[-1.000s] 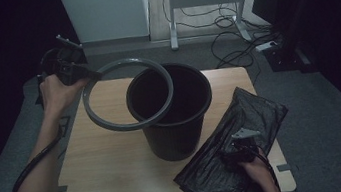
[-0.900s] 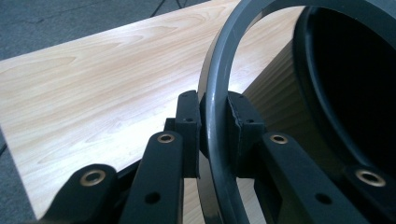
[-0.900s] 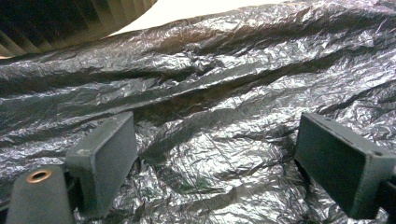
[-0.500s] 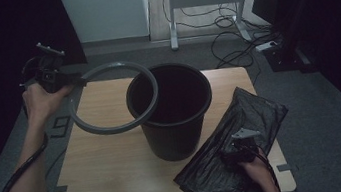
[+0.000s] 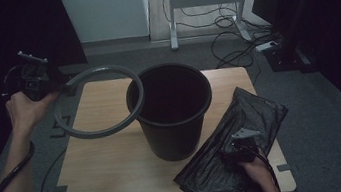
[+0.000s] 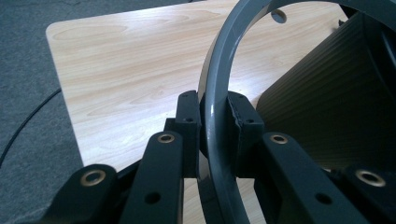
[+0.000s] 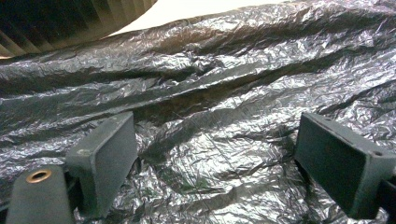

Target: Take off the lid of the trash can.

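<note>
Your left tongs (image 5: 59, 90) are clamped on the grey plastic ring (image 5: 100, 102): in the left gripper view the two jaws press the ring's band (image 6: 215, 116) from either side, with the band running up between them. You hold the ring in the air over the table's (image 5: 112, 160) far left corner, tilted, its near arc low over the wood and its right arc just beside the rim of the black waste bin (image 5: 171, 108); whether ring and rim touch cannot be told. The bin stands upright near the middle of the table, closer to the far edge, its ribbed wall (image 6: 327, 107) showing in the left gripper view.

Your right tongs (image 5: 240, 147) rest at the table's near right corner on the crumpled black bin bag (image 5: 244, 131), which lies flat from the bin's base out to the right edge. In the right gripper view the jaws stand wide apart with the wrinkled plastic (image 7: 210, 130) spread under and between them, not pinched.

No brand, label or writing can be read on the ring, the bin, the bag or the tongs.
</note>
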`<action>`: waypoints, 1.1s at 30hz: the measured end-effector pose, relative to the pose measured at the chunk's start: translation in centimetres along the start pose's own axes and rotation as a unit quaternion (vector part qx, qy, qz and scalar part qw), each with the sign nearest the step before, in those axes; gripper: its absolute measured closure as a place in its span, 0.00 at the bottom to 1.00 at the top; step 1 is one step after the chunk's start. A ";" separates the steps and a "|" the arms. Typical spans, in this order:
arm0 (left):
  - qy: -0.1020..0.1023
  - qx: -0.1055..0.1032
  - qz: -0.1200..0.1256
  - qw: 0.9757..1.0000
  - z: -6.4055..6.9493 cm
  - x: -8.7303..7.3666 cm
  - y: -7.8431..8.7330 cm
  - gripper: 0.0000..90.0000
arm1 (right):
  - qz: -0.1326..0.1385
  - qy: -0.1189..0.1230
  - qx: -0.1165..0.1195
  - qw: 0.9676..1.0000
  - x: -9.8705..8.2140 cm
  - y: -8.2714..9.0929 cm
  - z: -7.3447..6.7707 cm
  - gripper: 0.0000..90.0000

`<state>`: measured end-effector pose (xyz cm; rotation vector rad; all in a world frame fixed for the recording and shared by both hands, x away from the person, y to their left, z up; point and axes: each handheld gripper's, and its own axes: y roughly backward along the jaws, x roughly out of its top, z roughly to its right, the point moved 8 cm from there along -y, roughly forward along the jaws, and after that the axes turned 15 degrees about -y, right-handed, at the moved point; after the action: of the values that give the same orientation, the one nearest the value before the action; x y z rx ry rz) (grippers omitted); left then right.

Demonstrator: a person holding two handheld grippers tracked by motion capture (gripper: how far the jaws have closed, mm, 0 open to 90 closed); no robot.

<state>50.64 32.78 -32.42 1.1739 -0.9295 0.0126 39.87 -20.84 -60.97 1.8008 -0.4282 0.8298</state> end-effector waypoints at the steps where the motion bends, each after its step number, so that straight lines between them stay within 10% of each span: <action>1: 0.002 0.001 0.000 1.000 -0.1 -0.2 0.1 0.85 | 0.000 0.000 0.000 1.000 0.0 0.0 0.0 0.13; 33: 0.056 0.026 0.005 0.998 -4.1 -6.8 1.6 0.85 | 0.000 0.000 0.000 1.000 0.0 0.0 0.0 0.14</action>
<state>48.05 39.75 -35.79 1.2039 -0.8404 0.1087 39.86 -20.84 -60.97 1.8004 -0.4290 0.8287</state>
